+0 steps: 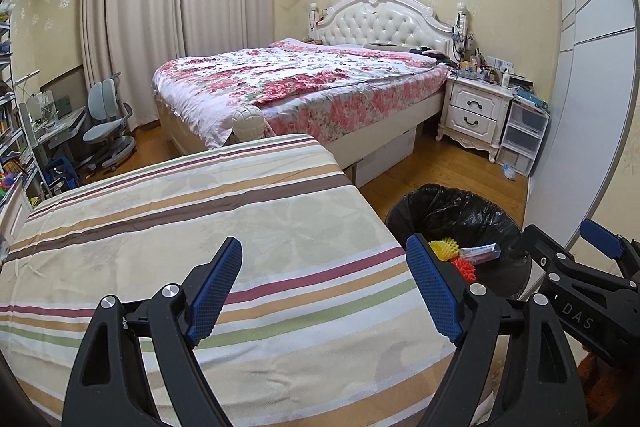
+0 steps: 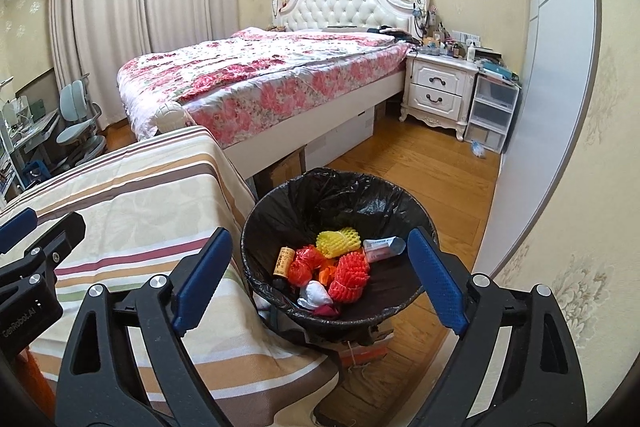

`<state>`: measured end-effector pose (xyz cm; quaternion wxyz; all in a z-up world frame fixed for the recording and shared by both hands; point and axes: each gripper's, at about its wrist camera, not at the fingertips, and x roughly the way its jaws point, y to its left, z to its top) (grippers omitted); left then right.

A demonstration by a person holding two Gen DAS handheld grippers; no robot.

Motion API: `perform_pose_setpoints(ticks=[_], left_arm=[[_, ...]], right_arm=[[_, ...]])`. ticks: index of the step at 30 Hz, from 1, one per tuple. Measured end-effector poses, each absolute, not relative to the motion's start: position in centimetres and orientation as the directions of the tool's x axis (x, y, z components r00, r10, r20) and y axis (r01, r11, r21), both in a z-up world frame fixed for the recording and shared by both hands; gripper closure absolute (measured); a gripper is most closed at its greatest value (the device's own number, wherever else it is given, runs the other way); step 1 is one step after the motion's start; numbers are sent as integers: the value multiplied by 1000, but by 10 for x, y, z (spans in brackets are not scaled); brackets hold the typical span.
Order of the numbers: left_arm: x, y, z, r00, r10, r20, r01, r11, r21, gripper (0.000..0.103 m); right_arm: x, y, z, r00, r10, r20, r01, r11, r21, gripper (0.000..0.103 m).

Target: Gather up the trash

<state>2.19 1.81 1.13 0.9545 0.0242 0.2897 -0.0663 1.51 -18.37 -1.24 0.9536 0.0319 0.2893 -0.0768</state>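
Judging by looks, the red and yellow foam fruit nets (image 2: 349, 273), crumpled white paper (image 2: 316, 293) and small cardboard tubes lying in the black-lined round bin (image 2: 340, 187) beside the striped cloth-covered table (image 2: 132, 195) are light, soft and best pinched mid-body, while the left gripper (image 1: 324, 287) and right gripper (image 2: 316, 275) both gape empty.

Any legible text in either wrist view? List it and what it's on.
"DAS" – on the right tongs body, left wrist view.
"GenRobot.AI" – on the left tongs body, right wrist view, reads sideways.
Yellow can and pink packet in the bin: print too small to read.
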Motion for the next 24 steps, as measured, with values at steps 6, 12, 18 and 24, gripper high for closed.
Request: perform_pose_setpoints(ticks=[6,12,18,24], left_arm=[[18,22,12,827,-111,-552,133,991,0,22],[18,23,12,826,-112,-552,134,991,-1,22],[17,23,12,826,-113,-553,134,991,-2,22],[17,24,12,826,-113,-553,135,991,-2,22]], right_arm=[[14,-181,-9,827,-131,-546,163,987,11,16],[12,-180,-8,829,-132,-544,164,986,9,16],[12,-180,-8,829,-133,-543,164,986,9,16],[10,-181,-5,831,-134,-540,164,986,8,16]])
